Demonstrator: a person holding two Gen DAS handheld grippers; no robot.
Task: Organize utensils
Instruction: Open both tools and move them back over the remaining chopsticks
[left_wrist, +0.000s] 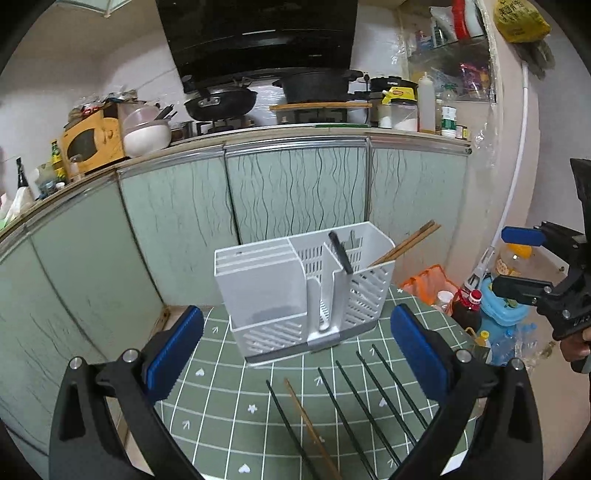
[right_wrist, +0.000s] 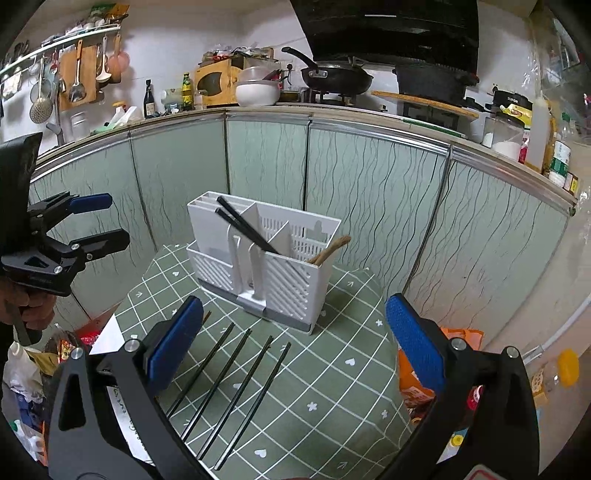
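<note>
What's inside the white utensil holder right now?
The utensil holder holds two black chopsticks and wooden chopsticks in a separate compartment. Their lower ends are hidden by its walls.

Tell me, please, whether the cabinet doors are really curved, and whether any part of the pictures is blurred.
Left wrist view: the cabinet doors bow from fisheye distortion; the white caddy is sharp. Right wrist view: same bowing, dark corners, chopsticks crisp.

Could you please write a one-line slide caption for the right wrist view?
Open right tool above black chopsticks lying before the white utensil holder.
</note>
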